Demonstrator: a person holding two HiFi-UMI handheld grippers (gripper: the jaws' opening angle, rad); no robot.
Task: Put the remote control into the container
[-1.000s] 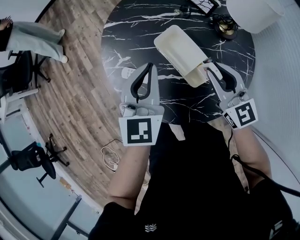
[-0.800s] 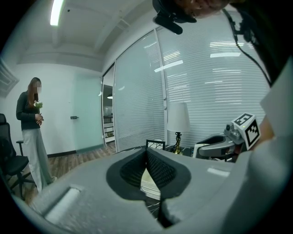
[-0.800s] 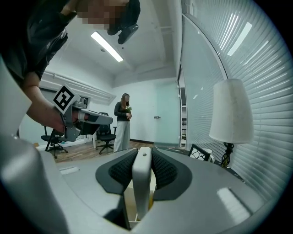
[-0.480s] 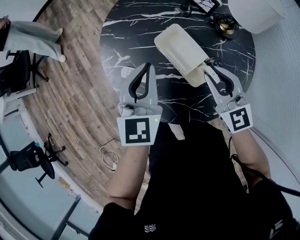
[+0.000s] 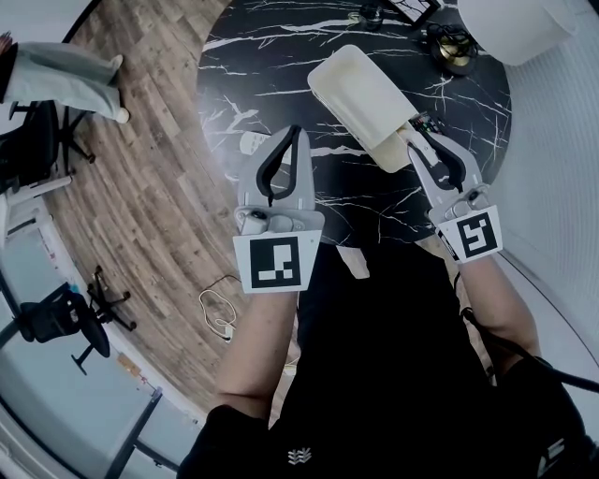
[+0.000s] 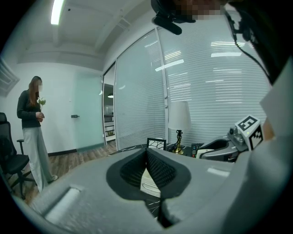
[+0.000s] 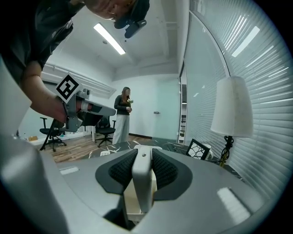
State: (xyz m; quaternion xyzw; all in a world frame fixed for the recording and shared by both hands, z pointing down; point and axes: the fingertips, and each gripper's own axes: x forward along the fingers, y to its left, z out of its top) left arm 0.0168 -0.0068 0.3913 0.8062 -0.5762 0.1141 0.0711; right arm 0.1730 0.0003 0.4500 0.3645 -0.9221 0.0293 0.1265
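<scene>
Quick look from my end. The right gripper (image 5: pixel 416 136) has its jaws clamped on the remote control (image 7: pixel 142 183), which sits on edge between the pads with its thin side facing up. From the head view I can only catch a dark sliver of it with a few coloured dots (image 5: pixel 428 123), so I'm going by the right gripper view for the grip.

The remote's far end is right at the near end of the container (image 5: pixel 360 94), a long cream box lying slantwise on the black marble table (image 5: pixel 281 75), towards the right edge. That near end looks like the open mouth, though I can't be totally sure from these angles. In the right gripper view the box shows just below the remote (image 7: pixel 135 205).

The left gripper (image 5: pixel 298 136) has its jaws pressed together with nothing in them, and it hangs over the table near the left edge, well apart from the box.

A white lamp (image 5: pixel 505 28) stands at the far right edge.
</scene>
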